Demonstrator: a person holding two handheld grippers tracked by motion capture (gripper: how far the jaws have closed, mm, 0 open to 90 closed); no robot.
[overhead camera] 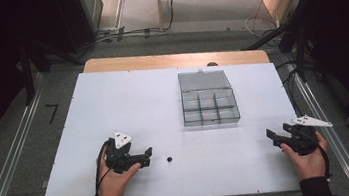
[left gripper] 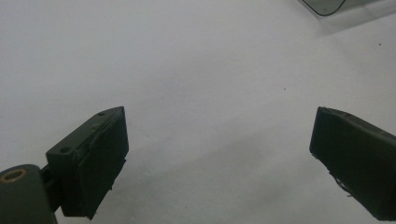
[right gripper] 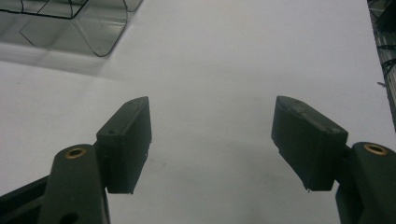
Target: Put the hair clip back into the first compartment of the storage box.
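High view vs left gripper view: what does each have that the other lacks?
High view alone: the small black object on the table, the right gripper, both hands, the whole open compartment box with its lid up, and the floor cables. Left gripper view alone: a close look at the left gripper, jaws wide apart with bare table between. Both: the white table, the left gripper, and the box, of which the left gripper view catches just a corner.

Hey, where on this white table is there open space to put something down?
The whole left half of the white table is bare, from the far edge to the left hand-held gripper. The strip between the clear plastic compartment box and the right hand-held gripper is free too. Avoid the small black object beside the left one.
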